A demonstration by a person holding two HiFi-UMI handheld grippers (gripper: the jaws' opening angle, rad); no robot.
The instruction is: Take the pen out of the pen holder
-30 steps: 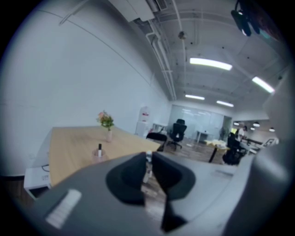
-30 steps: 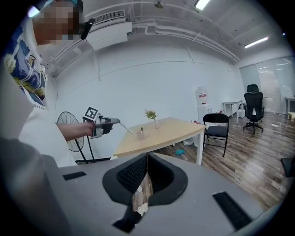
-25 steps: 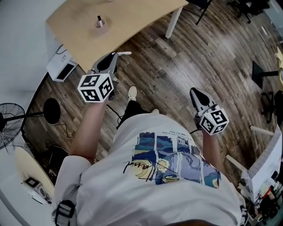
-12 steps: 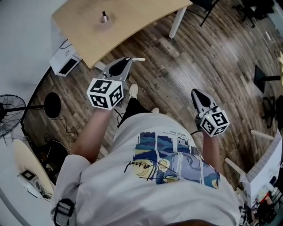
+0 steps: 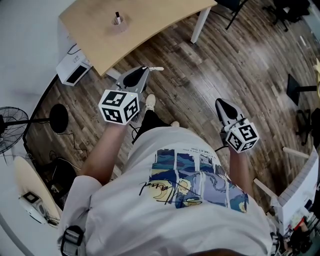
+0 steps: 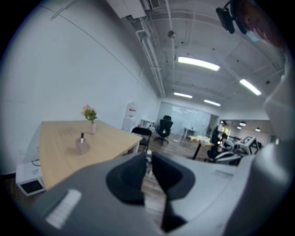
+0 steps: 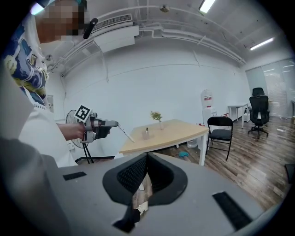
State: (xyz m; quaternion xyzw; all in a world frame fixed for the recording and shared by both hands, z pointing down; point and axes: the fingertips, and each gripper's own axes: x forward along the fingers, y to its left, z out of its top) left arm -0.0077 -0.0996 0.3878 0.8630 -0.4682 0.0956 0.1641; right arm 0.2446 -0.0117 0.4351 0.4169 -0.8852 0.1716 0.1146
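My left gripper (image 5: 144,71) has its jaws closed partway on a slim white pen (image 5: 154,68). In the left gripper view the pads pinch the pen's shaft, and its end stands up just past the fingertips (image 6: 148,161). From the right gripper view the same pen (image 7: 125,133) sticks out of the left gripper (image 7: 115,123) and slants down toward the table edge. The pen is held over the dark wood-plank floor (image 5: 210,65), clear of the light wooden table (image 5: 150,15) and well apart from the small translucent round pen holder (image 5: 117,23).

That holder stands upright on the tabletop, well in from the near edge, with a dark pen (image 5: 117,15) standing in it. I see the holder (image 6: 81,146) and the dark pen (image 6: 82,136) again in the left gripper view. A small pale vase of flowers (image 6: 91,120) is on the table beyond them.

My right gripper (image 5: 220,103) is out to my right side over the floor, far from the table. Its jaws are pressed together at the tips (image 7: 146,156), with nothing between them. A black chair (image 7: 220,132) stands on the floor beside the table's white leg (image 7: 201,148).
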